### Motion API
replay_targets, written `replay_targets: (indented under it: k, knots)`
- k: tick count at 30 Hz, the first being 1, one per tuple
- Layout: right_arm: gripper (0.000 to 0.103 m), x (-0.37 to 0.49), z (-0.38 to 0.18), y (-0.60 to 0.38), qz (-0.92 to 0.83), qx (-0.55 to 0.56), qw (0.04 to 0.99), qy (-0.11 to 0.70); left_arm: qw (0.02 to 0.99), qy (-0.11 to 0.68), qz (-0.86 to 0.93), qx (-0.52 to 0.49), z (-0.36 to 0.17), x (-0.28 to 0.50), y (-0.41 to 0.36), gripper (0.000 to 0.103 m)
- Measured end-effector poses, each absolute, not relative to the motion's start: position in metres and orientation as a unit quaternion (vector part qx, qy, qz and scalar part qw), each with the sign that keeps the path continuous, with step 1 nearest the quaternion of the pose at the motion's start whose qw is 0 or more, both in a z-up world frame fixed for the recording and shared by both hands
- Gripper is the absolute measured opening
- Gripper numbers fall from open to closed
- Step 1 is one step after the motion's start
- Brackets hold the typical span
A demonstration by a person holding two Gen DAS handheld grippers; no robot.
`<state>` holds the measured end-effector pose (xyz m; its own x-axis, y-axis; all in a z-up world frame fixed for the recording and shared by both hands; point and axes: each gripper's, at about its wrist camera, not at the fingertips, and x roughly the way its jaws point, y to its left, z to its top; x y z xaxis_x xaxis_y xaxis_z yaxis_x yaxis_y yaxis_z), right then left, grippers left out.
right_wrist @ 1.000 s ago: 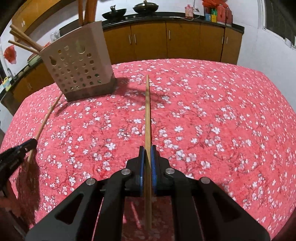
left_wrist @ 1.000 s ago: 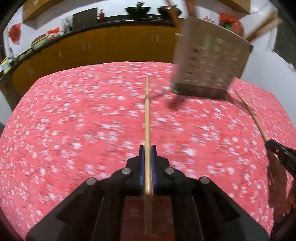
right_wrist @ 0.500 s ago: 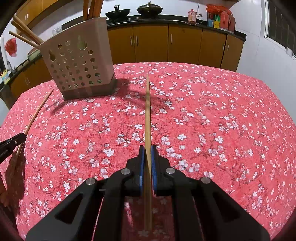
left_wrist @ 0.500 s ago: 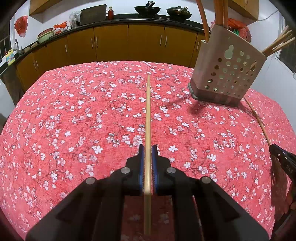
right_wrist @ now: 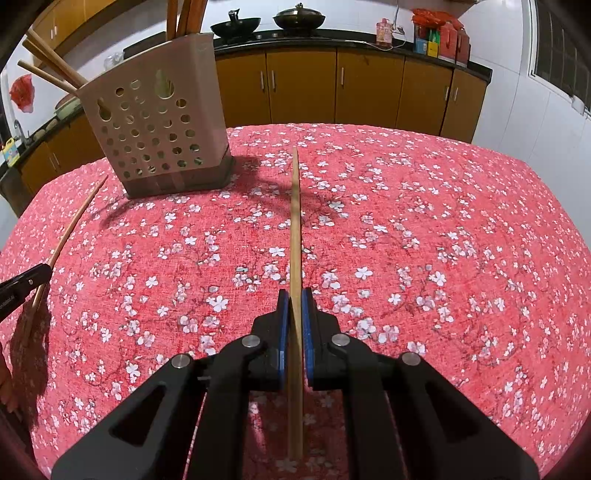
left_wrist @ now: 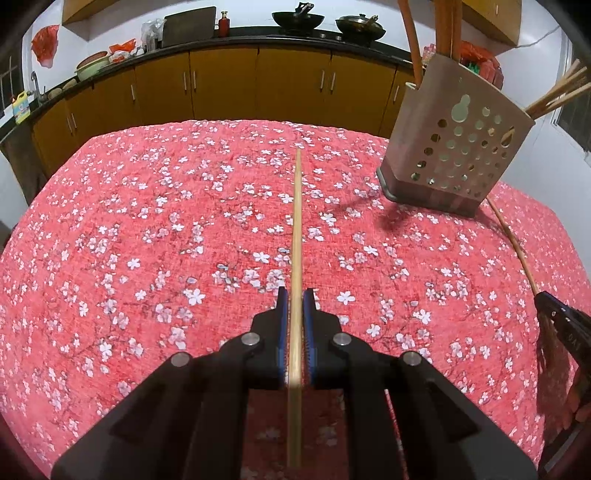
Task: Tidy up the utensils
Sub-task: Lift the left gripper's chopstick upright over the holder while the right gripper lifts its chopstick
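My left gripper (left_wrist: 295,300) is shut on a wooden chopstick (left_wrist: 297,229) that points forward over the red flowered tablecloth (left_wrist: 147,229). My right gripper (right_wrist: 294,301) is shut on a second wooden chopstick (right_wrist: 295,221), held the same way. A beige perforated utensil holder (left_wrist: 454,147) stands at the far right in the left wrist view and at the far left (right_wrist: 155,122) in the right wrist view, with several chopsticks and wooden handles sticking out of its top. Each view shows the other gripper at its edge: the right gripper (left_wrist: 561,321), the left gripper (right_wrist: 22,284).
The table (right_wrist: 443,240) is covered by the red cloth with white blossoms. Behind it run brown kitchen cabinets (left_wrist: 258,85) under a dark counter with woks (left_wrist: 297,16), bottles and bags. A white wall (right_wrist: 535,122) stands to the right.
The left wrist view swung and steadied, so the holder shifted right and became sharp. In the right wrist view the holder drew slightly closer. Both chopsticks stayed gripped.
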<state>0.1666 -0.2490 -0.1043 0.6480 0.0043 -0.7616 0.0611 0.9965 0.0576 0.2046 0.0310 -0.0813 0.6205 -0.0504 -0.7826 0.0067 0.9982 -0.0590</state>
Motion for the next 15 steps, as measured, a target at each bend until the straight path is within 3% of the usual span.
replay_targets:
  k: [15]
  knots:
    - [0.009,0.1639,-0.1034,-0.2504,-0.015,0.046,0.907,0.419,0.9,0.437,-0.008,-0.004,-0.0827,0.2084,0.0242,0.011]
